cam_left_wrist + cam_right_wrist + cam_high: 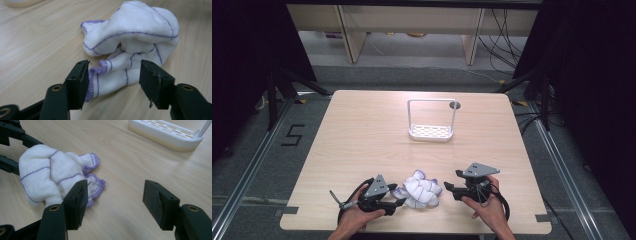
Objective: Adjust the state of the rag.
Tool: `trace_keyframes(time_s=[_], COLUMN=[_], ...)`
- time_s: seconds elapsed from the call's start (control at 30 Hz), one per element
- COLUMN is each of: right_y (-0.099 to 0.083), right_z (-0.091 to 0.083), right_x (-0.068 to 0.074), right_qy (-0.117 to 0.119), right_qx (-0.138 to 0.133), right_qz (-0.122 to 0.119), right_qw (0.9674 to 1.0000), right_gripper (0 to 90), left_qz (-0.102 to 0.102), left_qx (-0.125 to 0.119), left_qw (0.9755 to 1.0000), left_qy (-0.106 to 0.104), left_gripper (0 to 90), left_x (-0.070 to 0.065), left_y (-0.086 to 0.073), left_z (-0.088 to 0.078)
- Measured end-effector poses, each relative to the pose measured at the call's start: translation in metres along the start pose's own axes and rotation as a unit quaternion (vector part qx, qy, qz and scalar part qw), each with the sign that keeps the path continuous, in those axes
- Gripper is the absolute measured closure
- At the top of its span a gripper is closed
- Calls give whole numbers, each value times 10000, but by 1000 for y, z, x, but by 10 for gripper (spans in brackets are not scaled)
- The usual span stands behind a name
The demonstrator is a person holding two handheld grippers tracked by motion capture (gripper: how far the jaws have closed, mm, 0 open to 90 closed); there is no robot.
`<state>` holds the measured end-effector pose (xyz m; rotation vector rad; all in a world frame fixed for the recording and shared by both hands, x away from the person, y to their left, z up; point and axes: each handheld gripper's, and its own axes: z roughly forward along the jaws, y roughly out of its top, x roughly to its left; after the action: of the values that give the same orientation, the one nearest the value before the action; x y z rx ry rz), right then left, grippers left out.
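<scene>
Digit "5" (pixel 293 135) taped on floor; both tongs released beside crumpled white cloth (pixel 420 188).

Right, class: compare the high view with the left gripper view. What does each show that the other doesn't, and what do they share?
High view alone: the white rack with its tall hoop handle at the far middle of the table, the right tool, both of the person's hands, and the floor and furniture beyond.

Left gripper view alone: the cloth's purple stitched hem close up, lying between the left tool's parted black jaws.

Shared: the crumpled white cloth on the wooden tabletop, and the left tool at it.
</scene>
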<state>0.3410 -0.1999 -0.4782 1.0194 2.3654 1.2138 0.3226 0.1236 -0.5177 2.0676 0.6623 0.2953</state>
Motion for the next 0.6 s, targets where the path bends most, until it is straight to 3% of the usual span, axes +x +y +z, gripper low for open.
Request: trace_keyframes(time_s=[0.03,0.1,0.13,0.17,0.2,0.3,0.37,0.4,0.47,0.5,0.53,0.57,0.6], right_y=[0,0,0,0,1,3,4,5,6,6,6,6,6], right_z=[0,1,3,3,4,8,13,16,23,23,29,29,35], right_x=[0,1,0,0,3,6,11,13,18,18,22,22,23], right_qy=[4,58,58,58,131,200,340,385,403,403,513,513,636], right_qx=[-4,31,-28,-28,72,34,80,77,216,216,286,286,423], right_qz=[7,84,-52,-52,-7,-110,-204,-256,-358,-358,-368,-368,-356], right_qw=[10000,9999,10000,10000,9999,9997,9992,9989,9983,9983,9976,9976,9964], right_gripper=[382,384,384,384,407,420,438,446,501,501,551,551,611], left_qz=[158,208,358,358,673,579,627,758,664,768,677,667,600], left_qx=[132,81,108,108,207,97,147,250,174,270,153,274,230], left_qw=[9998,9997,9993,9993,9975,9983,9979,9968,9976,9966,9976,9974,9979], left_qy=[-24,-26,48,48,51,-21,-111,-63,-95,-90,-34,-44,-91], left_gripper=[443,528,566,608,650,737,756,772,796,796,799,799,808], left_x=[1,-2,-3,-3,-2,-4,-5,-5,-7,-6,-7,-6,-5], left_y=[1,2,2,2,3,2,3,3,4,5,5,6,7], left_z=[1,5,7,7,7,7,5,3,3,1,2,0,-1])
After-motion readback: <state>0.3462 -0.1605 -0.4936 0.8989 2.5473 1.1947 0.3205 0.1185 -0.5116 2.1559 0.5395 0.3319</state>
